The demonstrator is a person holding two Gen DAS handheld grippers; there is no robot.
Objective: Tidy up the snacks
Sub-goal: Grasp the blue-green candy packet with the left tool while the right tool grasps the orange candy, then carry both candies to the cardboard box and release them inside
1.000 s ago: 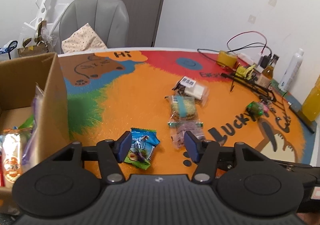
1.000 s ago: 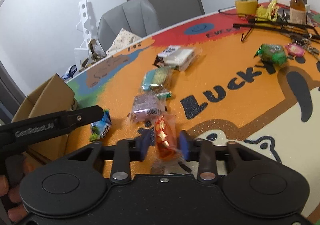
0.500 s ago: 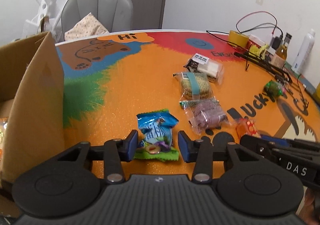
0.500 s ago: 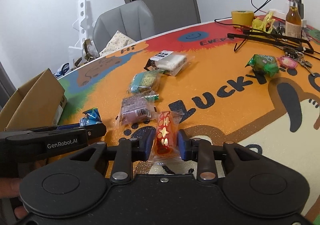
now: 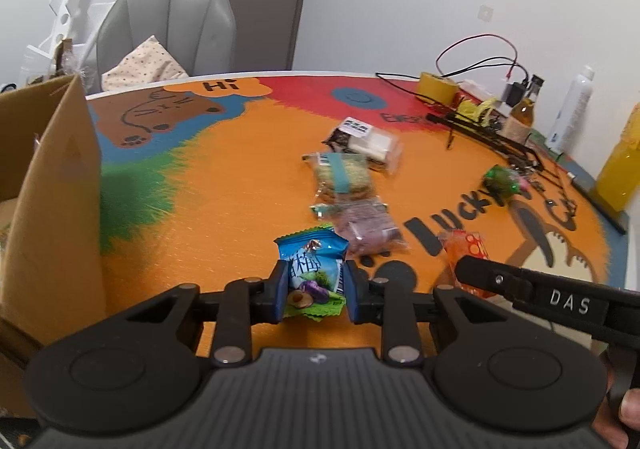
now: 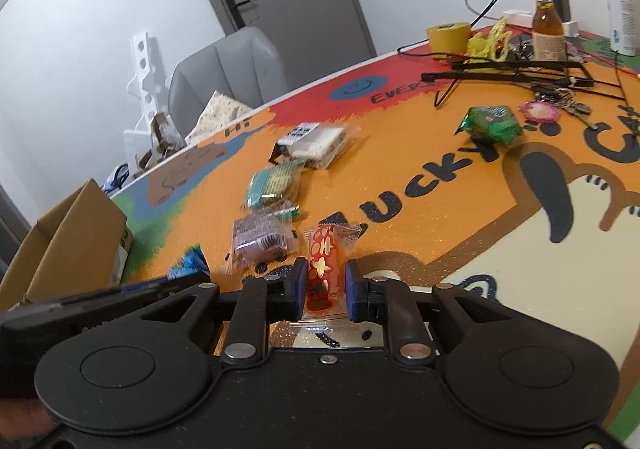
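Here both pickups are being made at once, so the step in hand is the grasp, with the carry to the box coming next. The left hand-held gripper (image 5: 314, 291) is pinching the blue plum-candy packet (image 5: 311, 269) low in the middle of its own view; its jaws have just been closing, and the blue pads are now pressing into the wrapper's sides while the packet's bottom edge is apparently still lying on the orange worktop (image 5: 224, 185). The right hand-held gripper (image 6: 323, 285) is squeezing the red-and-gold wrapped candy (image 6: 322, 261) at lower centre of its view, its jaws likewise having just been closing, and now pressed against the wrapper.

The cardboard box (image 5: 52, 209) is standing at the left edge of the left view, just beside the blue packet, with its near flap rising above the worktop. Left on the worktop, up the middle of the frame, are the purple packet (image 5: 366, 233), the teal-banded biscuit pack (image 5: 344, 177) and the white-and-dark bar pack (image 5: 368, 141), with the green packet (image 5: 500, 181) well apart to the right.

Judging from this, each hand should be lifting its snack clear, then swinging leftward over the flap before letting go. The crinkly wrappers may be slipping in the pads, so a firm grip matters; how full the box is cannot be told from here.
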